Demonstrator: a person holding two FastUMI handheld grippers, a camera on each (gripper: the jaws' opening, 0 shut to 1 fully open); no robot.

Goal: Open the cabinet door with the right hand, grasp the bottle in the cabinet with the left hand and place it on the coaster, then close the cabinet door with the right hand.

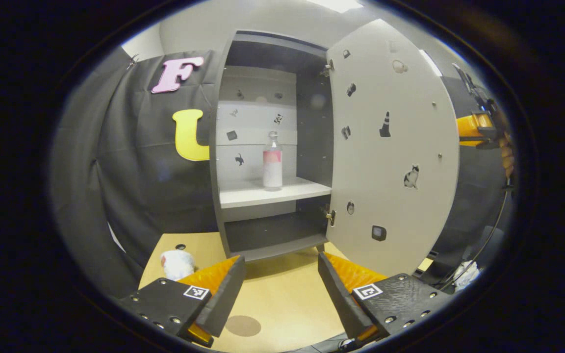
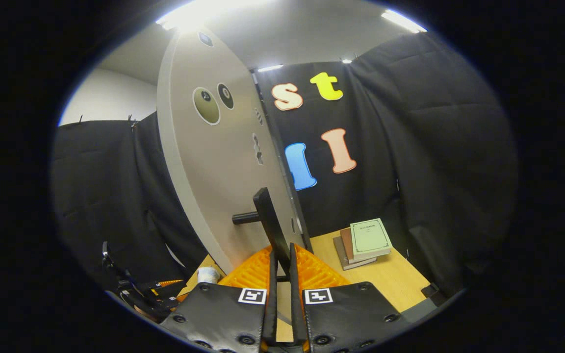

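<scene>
A: Start closest in. What are the right gripper's [image 2: 282, 260] fingers doing?

B: In the right gripper view they are clenched on the door handle [image 2: 270, 225], a dark bar standing up from between them, with its short post running off to the cabinet door [image 2: 214, 166] on their left. That hold, I think, is what keeps the door swung wide so the shelf stays reachable.

A: And the left gripper [image 1: 281, 282]?

B: Released, jaws spread wide and empty above the wooden table [image 1: 282, 294]. Just below the gap lies a dark round coaster [image 1: 243, 325], the drop spot. Left of the left finger sits a small white lump I cannot identify.

A: Further ahead?

B: Straight beyond the gap is the open cabinet [image 1: 268, 147], and the bottle [image 1: 272, 162] stands upright on its white shelf [image 1: 272, 192], well apart from the fingers. It has a clear neck and a pink-and-white label. The wide spread looks like readiness to straddle it.

A: Anything beyond the right-hand jaws?

B: A stack of books [image 2: 363, 242] to their right on the table, clear of the door's swing.
</scene>
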